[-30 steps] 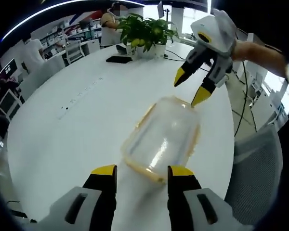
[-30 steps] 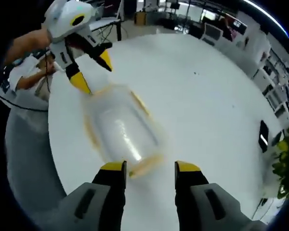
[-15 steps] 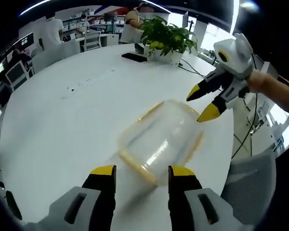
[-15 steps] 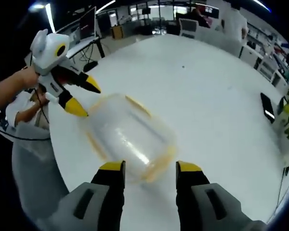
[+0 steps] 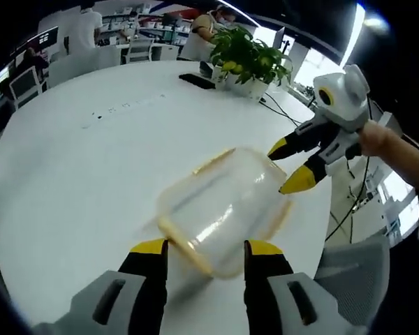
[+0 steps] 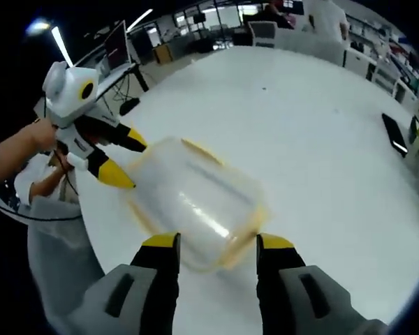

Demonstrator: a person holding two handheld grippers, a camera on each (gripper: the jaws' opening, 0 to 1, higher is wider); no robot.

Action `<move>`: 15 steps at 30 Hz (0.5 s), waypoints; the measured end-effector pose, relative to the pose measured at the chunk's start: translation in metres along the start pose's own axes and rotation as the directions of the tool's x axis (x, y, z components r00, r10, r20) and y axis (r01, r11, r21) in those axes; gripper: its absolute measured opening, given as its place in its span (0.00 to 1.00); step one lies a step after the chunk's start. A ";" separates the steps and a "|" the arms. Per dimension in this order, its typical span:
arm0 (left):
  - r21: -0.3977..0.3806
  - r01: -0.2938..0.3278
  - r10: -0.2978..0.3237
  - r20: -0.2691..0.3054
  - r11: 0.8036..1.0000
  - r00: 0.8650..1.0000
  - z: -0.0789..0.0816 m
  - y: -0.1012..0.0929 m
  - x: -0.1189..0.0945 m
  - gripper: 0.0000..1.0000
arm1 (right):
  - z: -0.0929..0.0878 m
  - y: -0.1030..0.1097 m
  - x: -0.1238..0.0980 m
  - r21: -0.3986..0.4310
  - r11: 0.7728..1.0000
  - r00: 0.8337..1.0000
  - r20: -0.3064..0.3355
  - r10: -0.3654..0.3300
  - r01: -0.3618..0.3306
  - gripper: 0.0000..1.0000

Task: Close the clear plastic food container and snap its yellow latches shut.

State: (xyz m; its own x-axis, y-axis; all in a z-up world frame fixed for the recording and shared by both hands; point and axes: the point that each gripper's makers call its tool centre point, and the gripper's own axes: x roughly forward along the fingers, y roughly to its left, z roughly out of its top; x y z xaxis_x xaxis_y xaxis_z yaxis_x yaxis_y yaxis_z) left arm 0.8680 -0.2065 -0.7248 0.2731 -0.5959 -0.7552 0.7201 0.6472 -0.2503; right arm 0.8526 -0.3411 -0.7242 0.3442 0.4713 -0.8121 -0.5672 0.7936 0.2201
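Clear plastic, yellow trim: food container, one item, lying on the white table near its edge.

Nearest, left gripper view: left gripper, jaws parted, yellow tips either side of the container's near end; contact cannot be told. Nothing held.

Nearest, right gripper view: right gripper, jaws likewise spread, straddling the opposite end of the container. Nothing held. Each gripper also appears in the other's view, at the far end of the box, tips close beside the rim.

Condition of item: lid appears seated on the body, domed and glossy, with a bright reflection along the top. Yellow latches run along the edges; picture blurred, so whether any is snapped down cannot be told. One strip on the far long side seems to stand slightly proud.

Step in hand, as judged: lid on, grippers positioned at the two ends, latching about to begin. Next move calls for a tip pressed onto a latch flap, folding it down over the rim, while the other gripper steadies the box against sliding.

Farther: black phone, potted plant, office chairs, people at desks.
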 end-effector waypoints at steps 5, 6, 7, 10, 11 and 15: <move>-0.030 0.006 -0.006 -0.005 1.000 1.000 -0.001 -0.001 0.001 0.37 | 0.000 0.001 0.001 0.034 0.999 1.000 0.000 -0.004 0.004 0.43; -0.036 0.006 -0.006 -0.007 0.999 1.000 -0.002 -0.002 0.001 0.37 | 0.000 0.001 0.001 0.042 0.999 1.000 0.000 -0.007 0.007 0.43; -0.050 0.007 -0.007 -0.010 0.999 1.000 -0.002 -0.002 0.001 0.37 | 0.000 0.001 0.001 0.044 0.999 1.000 0.001 -0.010 0.010 0.43; -0.051 0.005 -0.006 -0.011 0.999 1.000 -0.003 -0.007 0.003 0.40 | 0.000 0.001 0.001 0.051 0.999 1.000 0.000 -0.017 0.017 0.42; -0.044 0.003 -0.004 -0.013 0.999 1.000 -0.003 -0.007 0.003 0.40 | 0.000 0.001 0.001 0.052 0.999 1.000 0.000 -0.018 0.018 0.42; -0.053 0.004 -0.005 -0.018 0.999 1.000 -0.003 -0.007 0.003 0.39 | 0.000 0.002 0.002 0.075 0.997 1.000 -0.001 -0.027 0.027 0.41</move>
State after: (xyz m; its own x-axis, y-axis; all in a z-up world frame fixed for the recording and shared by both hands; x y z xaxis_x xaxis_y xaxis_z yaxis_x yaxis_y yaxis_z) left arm 0.8624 -0.2112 -0.7273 0.2583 -0.5906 -0.7646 0.6861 0.6693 -0.2852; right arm 0.8526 -0.3383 -0.7253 0.3583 0.4494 -0.8183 -0.5000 0.8326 0.2383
